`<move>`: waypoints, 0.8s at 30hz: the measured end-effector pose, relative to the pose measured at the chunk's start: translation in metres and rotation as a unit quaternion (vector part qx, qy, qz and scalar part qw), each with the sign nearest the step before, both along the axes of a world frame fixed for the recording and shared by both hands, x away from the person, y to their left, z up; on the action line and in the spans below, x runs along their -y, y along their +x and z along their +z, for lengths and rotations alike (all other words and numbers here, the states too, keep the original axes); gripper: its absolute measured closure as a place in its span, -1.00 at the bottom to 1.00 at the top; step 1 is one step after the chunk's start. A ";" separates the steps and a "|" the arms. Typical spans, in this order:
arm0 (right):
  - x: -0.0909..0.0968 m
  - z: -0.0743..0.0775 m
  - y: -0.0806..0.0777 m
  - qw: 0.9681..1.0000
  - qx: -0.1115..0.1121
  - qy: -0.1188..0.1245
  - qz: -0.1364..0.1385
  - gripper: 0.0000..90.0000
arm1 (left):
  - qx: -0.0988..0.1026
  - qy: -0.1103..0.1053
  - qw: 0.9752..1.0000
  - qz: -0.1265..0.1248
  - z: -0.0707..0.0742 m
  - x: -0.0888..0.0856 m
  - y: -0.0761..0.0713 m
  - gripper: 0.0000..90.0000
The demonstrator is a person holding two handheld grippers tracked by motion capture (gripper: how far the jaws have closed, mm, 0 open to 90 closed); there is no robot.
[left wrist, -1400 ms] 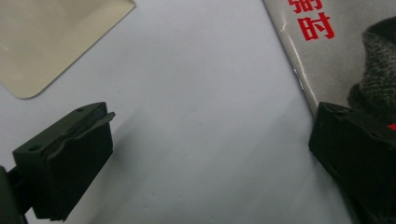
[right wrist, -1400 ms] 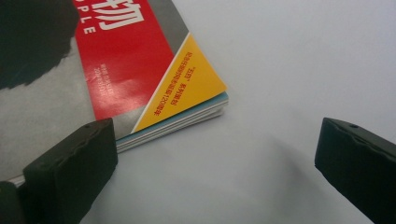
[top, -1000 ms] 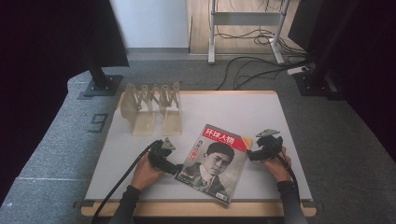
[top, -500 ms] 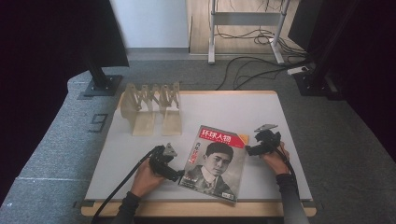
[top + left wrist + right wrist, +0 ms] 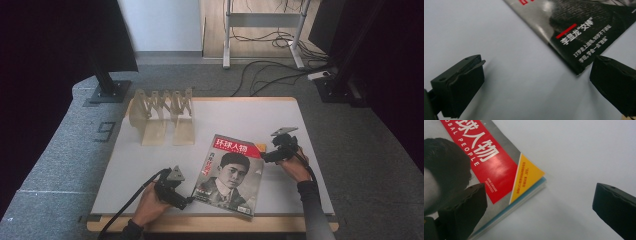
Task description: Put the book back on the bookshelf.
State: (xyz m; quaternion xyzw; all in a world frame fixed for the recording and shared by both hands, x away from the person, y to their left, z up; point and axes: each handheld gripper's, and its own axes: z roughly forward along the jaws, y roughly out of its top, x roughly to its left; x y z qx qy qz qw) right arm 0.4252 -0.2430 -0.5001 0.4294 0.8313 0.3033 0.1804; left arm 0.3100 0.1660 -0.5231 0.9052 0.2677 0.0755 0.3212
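1. One white table (image 5: pixel 235 120) sits on grey carpet with cables beyond; I see a wooden rack (image 5: pixel 162 112) at its far left.
2. Part of the magazine (image 5: pixel 229 173) is cut off in both gripper views; it lies flat near the table's front edge.
3. I hold the left gripper (image 5: pixel 186 201) spread wide at the magazine's near left corner, the right gripper (image 5: pixel 265 157) spread at its far right corner, neither pinching.
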 end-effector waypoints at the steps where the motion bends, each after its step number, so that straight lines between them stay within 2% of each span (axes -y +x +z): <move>1: -0.002 -0.002 0.001 1.000 -0.003 0.001 0.003 -1.00 | 0.006 -0.003 1.000 0.003 -0.001 0.003 -0.001 -1.00; 4: -0.004 -0.006 0.005 1.000 -0.013 0.010 0.014 -1.00 | 0.006 -0.013 1.000 0.011 -0.002 0.005 -0.001 -1.00; 7: -0.004 -0.009 0.008 1.000 -0.015 0.012 0.021 -1.00 | 0.012 -0.009 1.000 0.011 -0.003 0.006 -0.002 -1.00; 10: -0.007 -0.016 0.014 0.999 -0.019 0.025 0.030 -1.00 | 0.018 -0.008 1.000 0.014 -0.004 0.007 -0.003 -1.00; 12: -0.009 -0.018 0.015 0.999 -0.020 0.027 0.036 -1.00 | 0.018 -0.007 1.000 0.014 -0.004 0.007 -0.004 -1.00; 15: -0.017 -0.023 0.021 0.999 -0.028 0.012 0.045 -1.00 | 0.021 -0.007 1.000 0.015 -0.005 0.006 -0.005 -1.00; 18: -0.019 -0.023 0.025 0.998 -0.026 0.013 0.048 -1.00 | 0.022 -0.007 1.000 0.015 -0.005 0.006 -0.005 -1.00; 21: -0.018 -0.026 0.031 0.997 -0.036 0.027 0.059 -0.98 | 0.022 -0.007 1.000 0.013 -0.005 0.006 -0.007 -1.00; 24: -0.017 -0.024 0.030 0.997 -0.037 0.028 0.062 -0.91 | 0.021 -0.007 1.000 0.014 -0.005 0.006 -0.006 -1.00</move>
